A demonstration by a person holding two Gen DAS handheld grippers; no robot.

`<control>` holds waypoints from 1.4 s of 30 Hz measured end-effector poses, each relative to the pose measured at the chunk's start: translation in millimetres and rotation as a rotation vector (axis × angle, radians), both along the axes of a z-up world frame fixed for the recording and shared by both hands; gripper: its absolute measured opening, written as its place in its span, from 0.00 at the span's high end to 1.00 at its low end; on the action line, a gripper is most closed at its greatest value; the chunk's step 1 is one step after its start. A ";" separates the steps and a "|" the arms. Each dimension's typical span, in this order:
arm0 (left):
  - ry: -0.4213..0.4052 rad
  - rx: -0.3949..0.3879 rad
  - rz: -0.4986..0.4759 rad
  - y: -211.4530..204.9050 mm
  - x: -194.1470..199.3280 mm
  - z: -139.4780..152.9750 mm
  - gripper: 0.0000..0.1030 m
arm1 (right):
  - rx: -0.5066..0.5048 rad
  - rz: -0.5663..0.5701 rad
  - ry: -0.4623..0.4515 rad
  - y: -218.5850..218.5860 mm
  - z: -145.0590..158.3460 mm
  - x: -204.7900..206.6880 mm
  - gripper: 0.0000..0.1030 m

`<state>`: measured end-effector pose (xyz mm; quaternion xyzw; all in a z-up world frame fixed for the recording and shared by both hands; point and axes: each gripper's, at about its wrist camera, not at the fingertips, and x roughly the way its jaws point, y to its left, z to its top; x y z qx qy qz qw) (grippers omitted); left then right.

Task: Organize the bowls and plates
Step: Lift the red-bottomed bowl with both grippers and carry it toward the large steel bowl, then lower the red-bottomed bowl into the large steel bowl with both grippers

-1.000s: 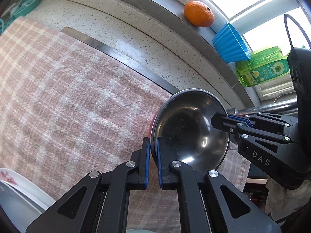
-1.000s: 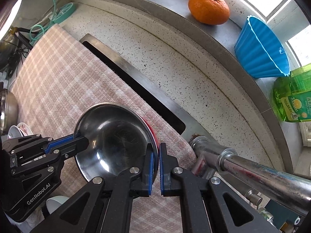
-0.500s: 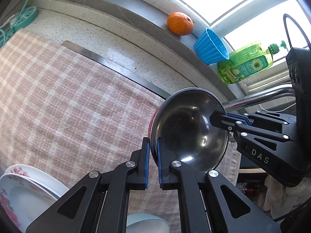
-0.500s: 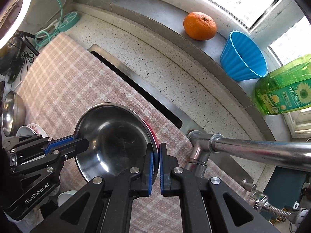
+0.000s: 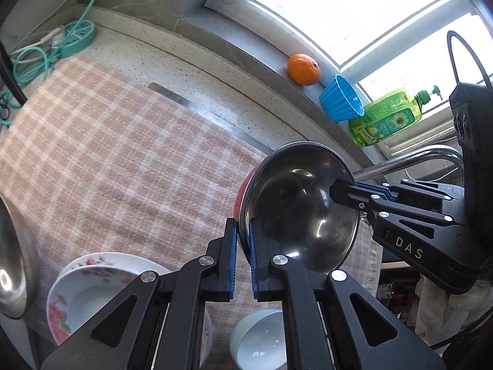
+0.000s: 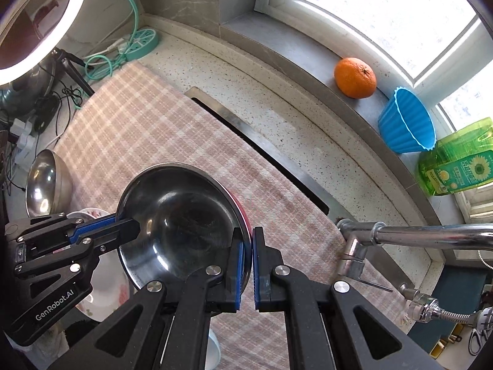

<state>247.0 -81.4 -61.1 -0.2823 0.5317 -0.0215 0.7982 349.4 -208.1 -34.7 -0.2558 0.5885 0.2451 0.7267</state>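
Claws both clamped on your steel bowl [image 5: 297,206]: your left claw [image 5: 243,246] grips its near rim, your right claw [image 6: 248,254] the opposite rim, bowl held above the checked cloth [image 5: 101,154] on the desk [image 6: 323,154]. Below sit floral plates [image 5: 92,280], a pale blue bowl [image 5: 262,336], another steel bowl [image 6: 46,182]. Farther: faucet [image 6: 400,234], then orange [image 6: 354,77], blue cup [image 6: 406,126], soap bottle [image 5: 388,117] on the sill.

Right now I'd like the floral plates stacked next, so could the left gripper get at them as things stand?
Probably not yet: the left gripper is shut on the steel bowl's rim, shared with the right gripper. The floral plates lie uncovered just below.
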 end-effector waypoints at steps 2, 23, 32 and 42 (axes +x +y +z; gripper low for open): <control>-0.005 0.004 0.011 11.7 -7.4 2.7 0.94 | 0.006 0.007 0.002 12.2 0.9 -7.1 0.95; -0.022 0.049 0.141 124.1 -88.1 16.1 0.94 | 0.088 0.104 0.030 131.6 -2.6 -75.4 0.95; 0.001 0.063 0.211 164.2 -116.4 12.1 0.94 | 0.117 0.151 0.070 177.0 -17.9 -97.9 0.95; 0.029 0.082 0.276 201.3 -142.7 3.8 0.94 | 0.146 0.190 0.117 221.5 -37.4 -119.0 0.95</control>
